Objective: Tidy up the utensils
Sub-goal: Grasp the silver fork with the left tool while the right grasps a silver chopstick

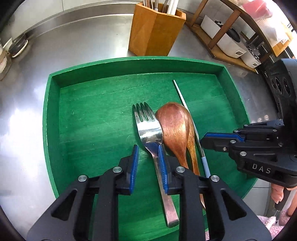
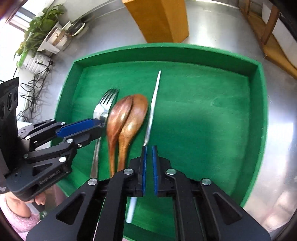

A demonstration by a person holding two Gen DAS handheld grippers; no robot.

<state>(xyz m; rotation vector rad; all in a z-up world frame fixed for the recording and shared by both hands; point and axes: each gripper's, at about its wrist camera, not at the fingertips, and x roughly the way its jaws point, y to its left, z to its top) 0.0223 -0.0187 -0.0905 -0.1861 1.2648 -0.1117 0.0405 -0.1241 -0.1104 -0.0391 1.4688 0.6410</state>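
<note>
**Around the worktop's edges**

Steel counter (image 1: 78, 48) runs under everything. At two o'clock a wooden rack (image 1: 222, 31) holds white containers (image 1: 230, 45). Over at ten o'clock a leafy potted plant (image 2: 37, 26) sits by the window, with a small glass dish (image 2: 77, 27) just beside it and tangled black wire (image 2: 35, 87) below

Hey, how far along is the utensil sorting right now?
Done: some utensils already stand in the wooden holder. In hand: the left gripper straddles the fork at its neck, not yet pinching; the right gripper is shut at the metal stick, grip unclear. Left: fork, two wooden spoons and stick all lie in the green tray.
</note>
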